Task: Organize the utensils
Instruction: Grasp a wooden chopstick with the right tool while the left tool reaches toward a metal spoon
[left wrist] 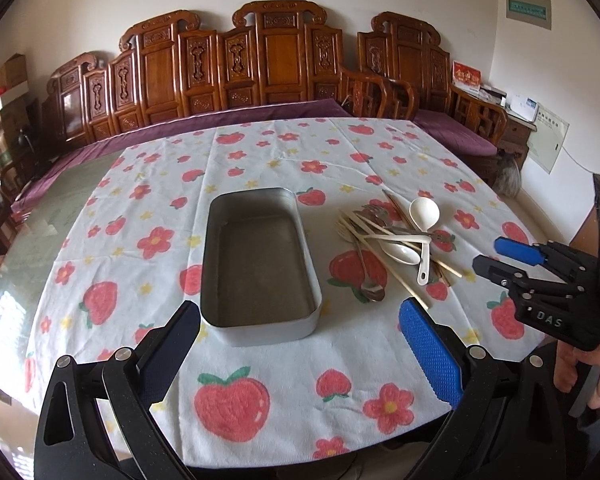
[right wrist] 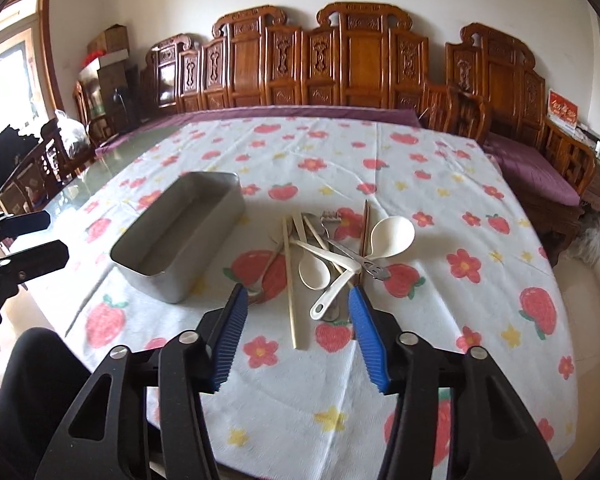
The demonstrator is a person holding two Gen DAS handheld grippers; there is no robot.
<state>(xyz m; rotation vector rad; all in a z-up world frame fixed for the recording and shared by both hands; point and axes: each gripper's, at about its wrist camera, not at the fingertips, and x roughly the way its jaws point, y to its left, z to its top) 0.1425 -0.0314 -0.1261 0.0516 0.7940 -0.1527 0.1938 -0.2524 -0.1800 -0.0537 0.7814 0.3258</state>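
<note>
Both claws open and empty: left claw (left wrist: 300,320) above metal tin (left wrist: 260,316), right claw (right wrist: 298,300) over utensil pile (right wrist: 328,252)

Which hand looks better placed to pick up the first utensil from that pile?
Probably the right hand-held gripper: it hangs open just before the utensil pile. The left hand-held gripper faces the empty metal tray.
</note>
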